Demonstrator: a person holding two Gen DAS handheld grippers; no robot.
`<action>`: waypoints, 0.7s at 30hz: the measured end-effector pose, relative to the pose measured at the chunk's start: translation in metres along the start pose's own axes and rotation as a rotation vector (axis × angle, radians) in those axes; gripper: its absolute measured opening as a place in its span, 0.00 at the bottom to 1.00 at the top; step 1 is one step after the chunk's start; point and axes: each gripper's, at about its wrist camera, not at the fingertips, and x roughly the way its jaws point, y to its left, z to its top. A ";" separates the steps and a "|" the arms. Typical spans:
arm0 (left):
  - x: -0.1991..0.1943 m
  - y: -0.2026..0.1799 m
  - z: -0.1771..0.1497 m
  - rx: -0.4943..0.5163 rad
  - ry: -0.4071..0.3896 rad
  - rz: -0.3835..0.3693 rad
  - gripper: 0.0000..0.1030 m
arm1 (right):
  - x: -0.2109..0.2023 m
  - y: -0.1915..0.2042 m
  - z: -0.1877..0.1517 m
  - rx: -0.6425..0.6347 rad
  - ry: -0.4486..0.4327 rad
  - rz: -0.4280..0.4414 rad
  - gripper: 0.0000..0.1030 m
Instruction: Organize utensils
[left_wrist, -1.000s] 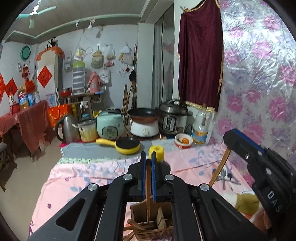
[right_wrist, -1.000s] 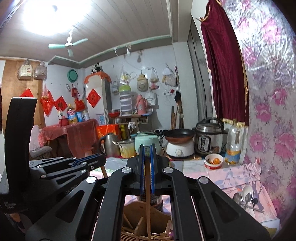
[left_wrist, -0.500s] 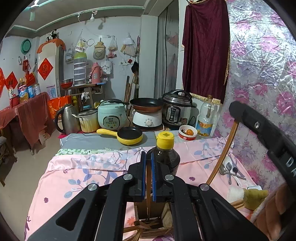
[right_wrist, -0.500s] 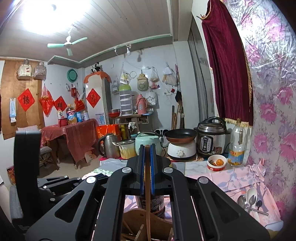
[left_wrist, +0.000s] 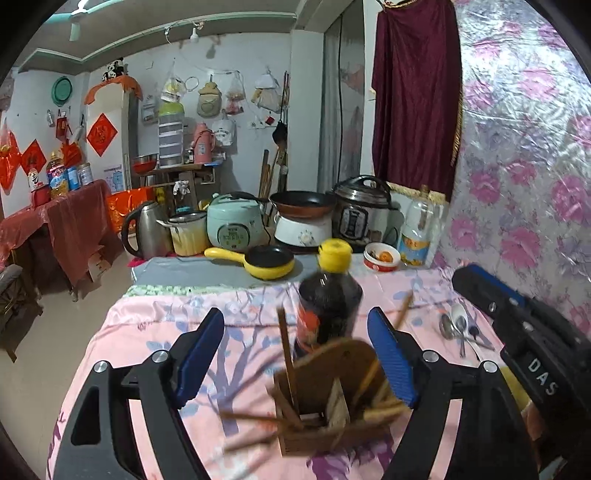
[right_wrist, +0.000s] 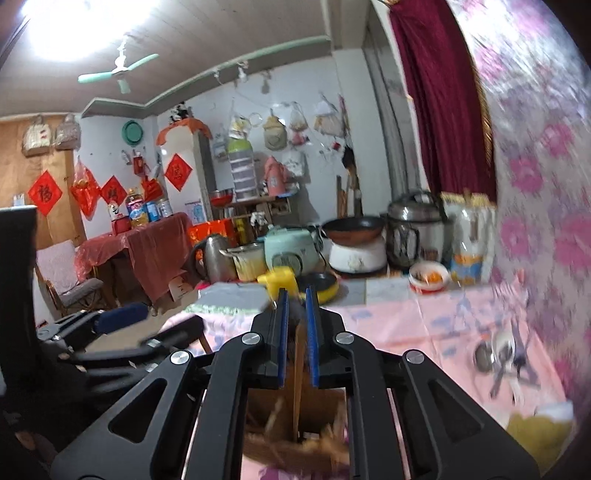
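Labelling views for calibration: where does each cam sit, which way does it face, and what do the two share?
Left wrist: on the left gripper, looking along its open fingers over the wooden holder and dark bottle; the right gripper shows at the right edge.
Right wrist: on the right gripper, fingers shut on a chopstick above the holder; the left gripper shows at left.
Shared: holder, spoons, yellow pan, cookers on the table's far end.
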 end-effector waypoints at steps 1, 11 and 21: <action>-0.003 0.000 -0.003 0.002 -0.001 0.003 0.81 | -0.003 -0.002 -0.004 0.006 0.007 -0.002 0.13; -0.050 0.011 -0.017 -0.068 -0.038 0.056 0.92 | -0.045 -0.006 -0.017 0.046 -0.007 0.005 0.13; -0.074 0.001 -0.039 -0.042 -0.041 0.147 0.95 | -0.068 0.000 -0.050 0.077 0.025 -0.073 0.34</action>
